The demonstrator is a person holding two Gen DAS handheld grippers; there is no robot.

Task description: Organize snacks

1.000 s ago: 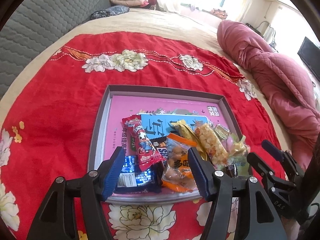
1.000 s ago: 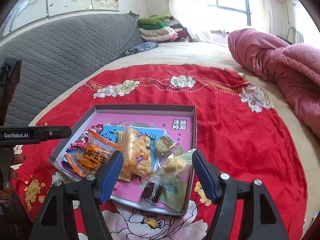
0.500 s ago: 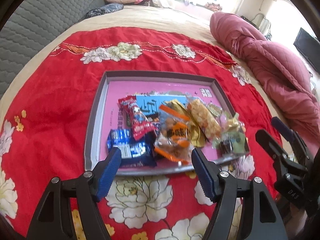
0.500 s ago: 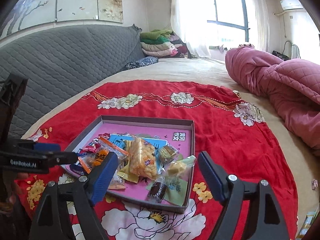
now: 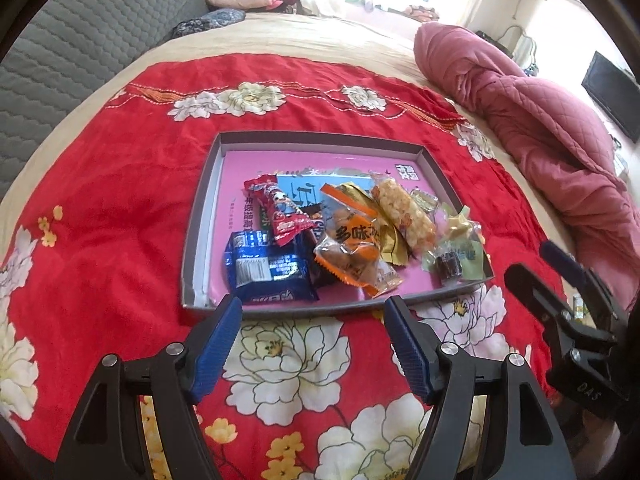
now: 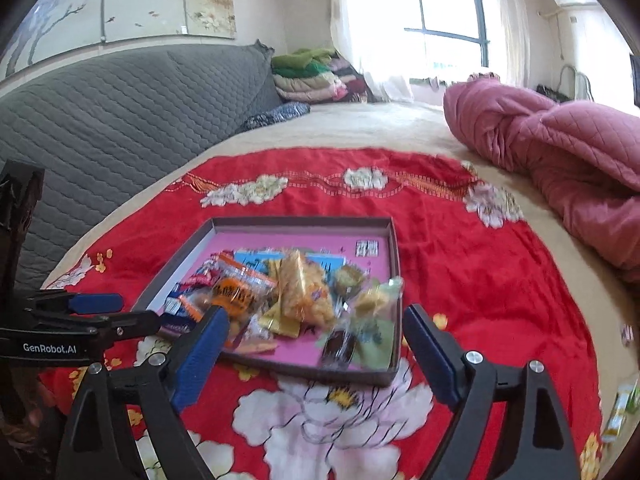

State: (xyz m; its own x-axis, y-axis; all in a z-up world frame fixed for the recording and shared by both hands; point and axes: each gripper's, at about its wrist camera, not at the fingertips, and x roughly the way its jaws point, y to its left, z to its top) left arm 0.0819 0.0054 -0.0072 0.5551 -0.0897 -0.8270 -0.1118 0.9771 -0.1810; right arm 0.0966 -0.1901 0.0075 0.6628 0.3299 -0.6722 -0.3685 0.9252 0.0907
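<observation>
Snacks sit heaped in a shallow grey-walled tray [image 5: 200, 216] with a pink floor, which lies on a red flowered cloth [image 5: 112, 184] spread over the bed. They crowd the tray's near half, toward its near edge and right corner; the far half is bare. A blue biscuit pack [image 5: 268, 272] lies nearest the near edge, a red wrapper [image 5: 280, 212] leans across it, an orange-printed clear bag [image 5: 352, 248] of nuts sits in the middle, a puffed-rice bar [image 5: 404, 216] lies beyond that, and small sweets [image 5: 452, 256] fill the near right corner.

The left gripper [image 5: 312, 320] hangs just short of the near edge, jaws spread with nothing between them, having just been opening. The right gripper [image 6: 316, 328] hovers over the near right corner, likewise spread wide and empty, its jaws just opened further.

All of it looks light. The film wrappers are probably slick and crinkly, so a pinch on a sealed end seam should hold better than one across the belly. The rice bar and biscuits would likely crumble under hard pressure; take them across their width, gently. Overlapping packs may drag neighbours along.
</observation>
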